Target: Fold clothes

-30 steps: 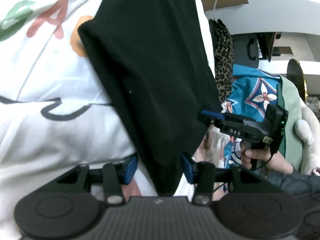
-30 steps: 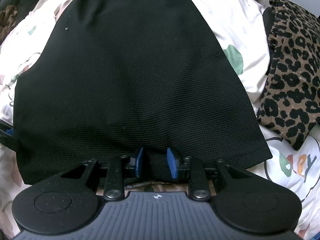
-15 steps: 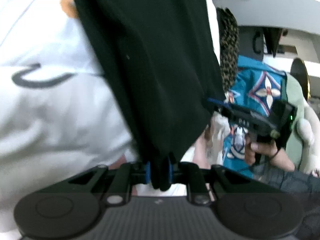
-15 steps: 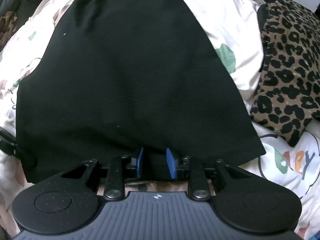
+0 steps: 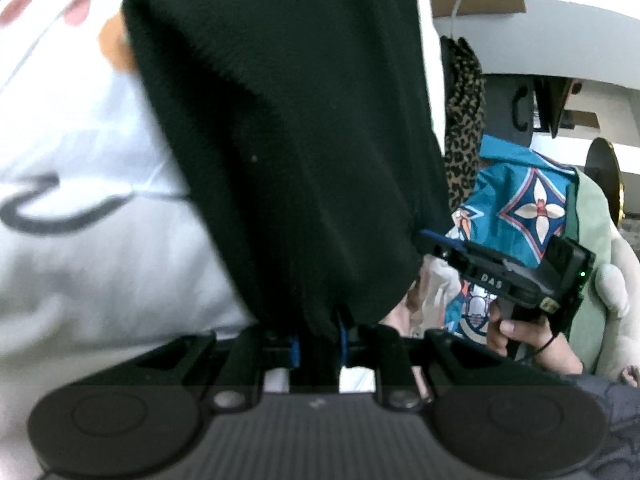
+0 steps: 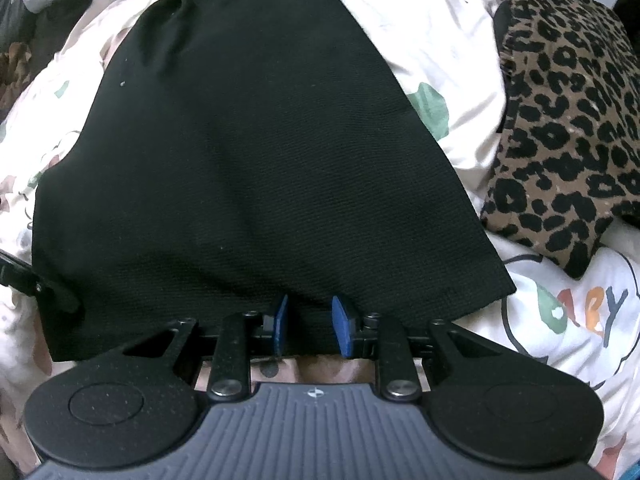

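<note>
Since a second ago: the left gripper [image 5: 318,344], then spread on either side of the black cloth's [image 6: 256,152] corner, has closed and now pinches it between its blue pads [image 5: 295,350].
Meaning for the task: both near points of the hem look held, so I judge the cloth is ready to be lifted and carried over into a fold; no fold is made yet.
Right gripper [image 6: 308,326]: unchanged from a second ago, its blue pads part-way closed on a bunched tuck of the hem, which fills the gap between them.
Between the left jaws: a thick, rumpled wad of knit, hanging slightly forward over the pads.
Just past the right jaws: the hem edge, straight and stitched, running out to a square corner on the right.
Cloth, farther out: matte black, fine ribbed weave, a few pale lint specks; it lies flat and narrows away from the jaws.
Under the cloth: a soft white bedsheet [image 6: 448,60] with rounded coloured prints and letters.
Right of the right jaws, farther off: a leopard pillow [image 6: 560,120], brown with black spots, plump, near the cloth but not touching.
Far beyond the left jaws: the person's hand [image 5: 524,334] on the right gripper's handle, in front of teal patterned fabric [image 5: 520,200].
</note>
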Demonstrator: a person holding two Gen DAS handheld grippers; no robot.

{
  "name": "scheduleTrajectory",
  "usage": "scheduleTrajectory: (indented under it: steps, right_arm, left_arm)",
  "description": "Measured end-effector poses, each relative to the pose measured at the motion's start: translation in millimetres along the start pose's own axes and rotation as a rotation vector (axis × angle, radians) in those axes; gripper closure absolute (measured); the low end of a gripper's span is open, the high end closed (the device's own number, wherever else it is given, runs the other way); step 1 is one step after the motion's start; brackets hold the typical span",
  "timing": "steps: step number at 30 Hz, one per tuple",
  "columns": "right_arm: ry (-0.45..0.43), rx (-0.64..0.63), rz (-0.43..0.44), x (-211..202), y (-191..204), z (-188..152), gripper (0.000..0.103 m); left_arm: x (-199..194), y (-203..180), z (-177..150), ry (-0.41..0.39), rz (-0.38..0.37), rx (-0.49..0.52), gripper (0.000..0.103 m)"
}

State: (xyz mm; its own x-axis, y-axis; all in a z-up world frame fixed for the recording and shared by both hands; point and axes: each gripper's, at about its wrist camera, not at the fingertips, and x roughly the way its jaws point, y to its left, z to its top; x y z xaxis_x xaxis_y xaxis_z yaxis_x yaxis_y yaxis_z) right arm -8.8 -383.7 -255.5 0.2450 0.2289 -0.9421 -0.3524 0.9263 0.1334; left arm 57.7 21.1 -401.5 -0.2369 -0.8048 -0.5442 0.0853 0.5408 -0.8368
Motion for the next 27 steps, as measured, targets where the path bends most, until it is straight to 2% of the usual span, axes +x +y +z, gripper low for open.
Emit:
scheduleTrajectory:
  steps: [7,10,14,19,22,27]
  right_arm:
    - [-0.017,0.021,0.020,6,-8,-2,0.073]
    - [-0.020,0.025,0.030,6,-10,-2,0.073]
    - [-0.026,0.036,0.039,5,-13,-4,0.073]
    - [-0.038,0.075,0.072,3,-21,-6,0.073]
    - [-0.051,0.104,0.089,-1,-27,-8,0.073]
    - [-0.118,0.136,0.088,-16,-39,-9,0.070]
  left_arm:
    - [-21,-5,9,-0.081,0.002,0.010,0.074]
    - [-13,-4,10,-0.075,-0.004,-0.001,0.073]
    - [-2,-9,6,-0.029,-0.019,0.023,0.068]
    - [12,-3,-6,0.081,-0.035,0.000,0.080]
    - [14,-1,-13,0.111,-0.028,0.001,0.092]
    - [11,0,-15,0.129,-0.027,0.000,0.094]
